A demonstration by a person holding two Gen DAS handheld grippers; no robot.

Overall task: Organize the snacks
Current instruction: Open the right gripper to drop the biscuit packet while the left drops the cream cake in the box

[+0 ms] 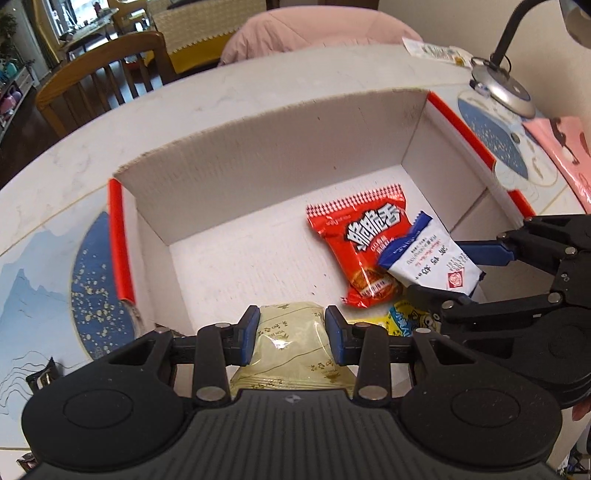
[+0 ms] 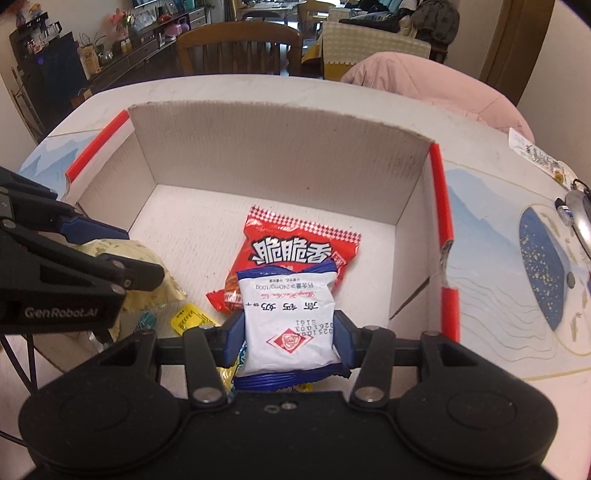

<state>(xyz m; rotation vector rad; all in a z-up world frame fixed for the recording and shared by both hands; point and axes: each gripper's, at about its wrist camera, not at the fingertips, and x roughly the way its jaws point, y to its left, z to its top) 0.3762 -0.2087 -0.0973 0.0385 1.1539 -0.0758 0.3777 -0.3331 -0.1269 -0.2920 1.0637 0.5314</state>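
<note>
- Behind a pale round table [image 1: 258, 85] stood a wooden chair [image 1: 99, 81] and a pink cushion [image 1: 317, 29], with shelves and other furniture further back in the room.
- On the table sat an open white cardboard box [image 1: 280, 147] with red-edged rims, its far wall upright and its floor mostly bare.
- Inside the box a red packet [image 1: 354, 236] with white characters lay flat on the floor, toward the right half as the left wrist camera saw it.
- At the near edge of the box the left gripper [image 1: 291, 328] was clenched on a pale green packet [image 1: 288, 350], its blue pads pressing the wrapper from both sides.
- From the right wrist camera, the same gripper [image 2: 122, 254] reached in from the left with the crinkled green packet [image 2: 144, 258] between its fingers.
- To its right, the right gripper [image 2: 290, 339] grasped a white packet [image 2: 288, 314] with blue ends, held upright between the pads.
- That white packet [image 1: 432, 258] hung over the lower corner of the red packet [image 2: 295, 243] and hid part of it; whether the two touched could not be told.
- Below the held packets, a yellow wrapper [image 2: 192, 317] and a blue-and-yellow cartoon wrapper [image 1: 413, 321] lay near the front of the box, partly hidden by the grippers.
- Off to the right, a lamp base [image 1: 506, 88] stood on a patterned mat [image 1: 491, 136], well apart from the box.
</note>
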